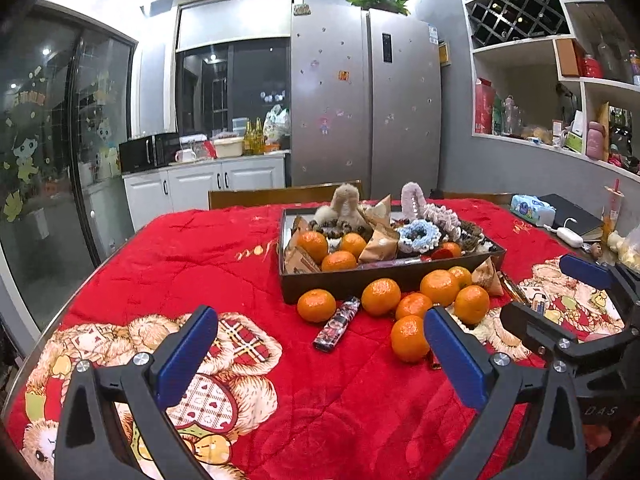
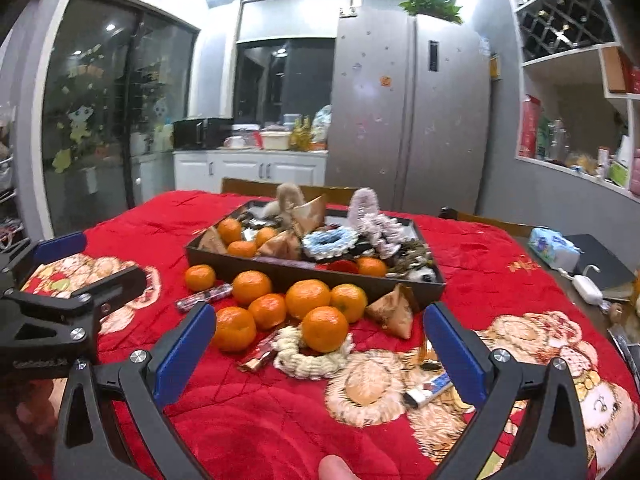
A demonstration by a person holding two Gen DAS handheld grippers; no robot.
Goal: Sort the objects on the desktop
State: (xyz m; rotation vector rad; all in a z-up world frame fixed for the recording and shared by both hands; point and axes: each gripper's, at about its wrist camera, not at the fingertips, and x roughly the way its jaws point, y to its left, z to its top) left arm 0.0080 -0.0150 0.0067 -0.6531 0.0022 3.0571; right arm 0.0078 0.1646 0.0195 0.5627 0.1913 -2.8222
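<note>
A dark tray [image 1: 384, 274] [image 2: 280, 270] on the red blanket holds oranges, scrunchies and brown snack packets. Several loose oranges [image 1: 381, 297] [image 2: 325, 329] lie in front of it, with a patterned tube [image 1: 338, 323] [image 2: 204, 297], a cream scrunchie [image 2: 308, 358], a brown packet [image 2: 394, 314] and small wrappers [image 2: 430, 388]. My left gripper [image 1: 320, 360] is open and empty above the blanket, short of the oranges. My right gripper [image 2: 320, 360] is open and empty, just before the cream scrunchie. Each gripper shows in the other's view: the right gripper [image 1: 560, 300], the left gripper [image 2: 80, 264].
A tissue pack [image 1: 532, 209] [image 2: 554, 249], a dark notebook [image 2: 604, 262] and a white charger [image 1: 570, 237] [image 2: 588, 288] lie at the table's right edge. A wooden chair back [image 1: 280, 196] stands behind the table. Fridge and shelves are beyond.
</note>
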